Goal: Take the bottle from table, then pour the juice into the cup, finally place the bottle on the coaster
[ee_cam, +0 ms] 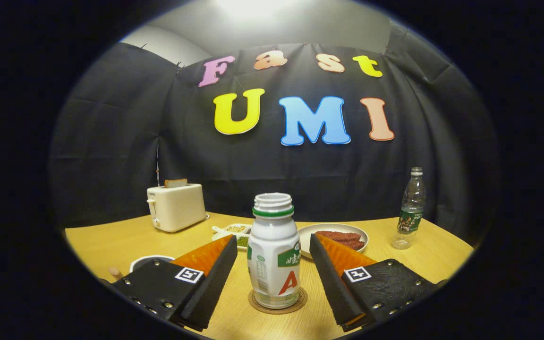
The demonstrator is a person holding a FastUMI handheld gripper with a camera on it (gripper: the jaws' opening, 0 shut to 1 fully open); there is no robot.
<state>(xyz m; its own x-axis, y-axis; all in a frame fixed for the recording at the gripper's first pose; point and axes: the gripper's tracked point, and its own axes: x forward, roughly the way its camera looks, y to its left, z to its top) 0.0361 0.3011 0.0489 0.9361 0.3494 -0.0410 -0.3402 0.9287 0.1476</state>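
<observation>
While the claw (273,264) stands with its two black fingers spread wide, the bottle (273,252) sits upright between them, touched by neither pad. The bottle is white, uncapped, with a green ring under its threaded neck, and it rests on a round brown coaster (277,302) on the yellow wooden bench (111,245). Its label carries a green band with white characters too small to make out and a large red letter A; the fine print on its side is unreadable. Each finger bears a square black-and-white marker. Behind the bottle lie a plate (333,238) of reddish strips and a small divided dish (232,233) of grains and green bits. Further off behind it to one side stands a cream toaster (176,207), to the other a clear water bottle (410,210) with a green label, illegible.
</observation>
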